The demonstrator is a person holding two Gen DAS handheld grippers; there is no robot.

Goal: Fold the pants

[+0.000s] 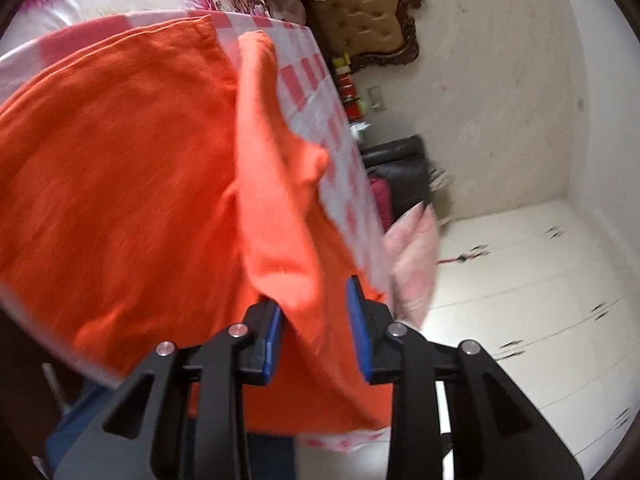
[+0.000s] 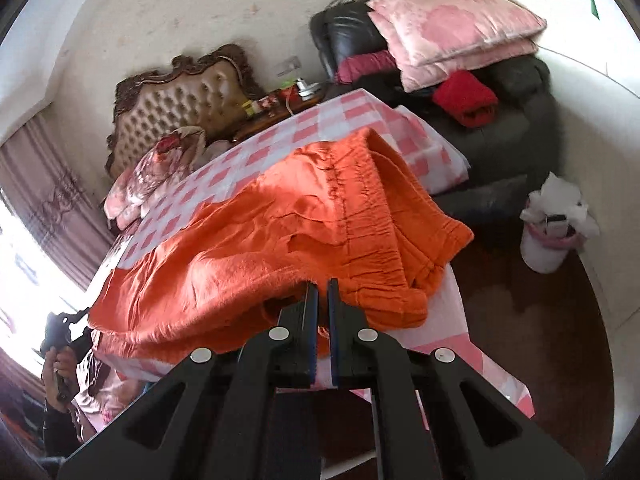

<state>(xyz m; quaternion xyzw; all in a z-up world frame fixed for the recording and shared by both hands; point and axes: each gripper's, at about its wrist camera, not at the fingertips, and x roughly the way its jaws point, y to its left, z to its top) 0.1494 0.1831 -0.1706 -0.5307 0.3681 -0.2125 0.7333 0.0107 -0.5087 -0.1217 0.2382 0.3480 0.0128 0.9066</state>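
The orange pants (image 2: pixel 280 232) lie spread on a pink-and-white checked cloth (image 2: pixel 280 136) over a table, with the gathered waistband (image 2: pixel 384 224) toward the right. My right gripper (image 2: pixel 323 286) is shut on the near edge of the pants. In the left wrist view the pants (image 1: pixel 120 180) fill the left side of the tilted frame. My left gripper (image 1: pixel 316 304) is open, its blue pads (image 1: pixel 360 320) on either side of a fold of orange fabric without pinching it.
A dark sofa (image 2: pixel 500 120) with pink pillows (image 2: pixel 452 28) and a red garment (image 2: pixel 464 96) stands behind the table. A white bin (image 2: pixel 552 228) sits on the floor at the right. A bed with a tufted headboard (image 2: pixel 180 100) is at the back left.
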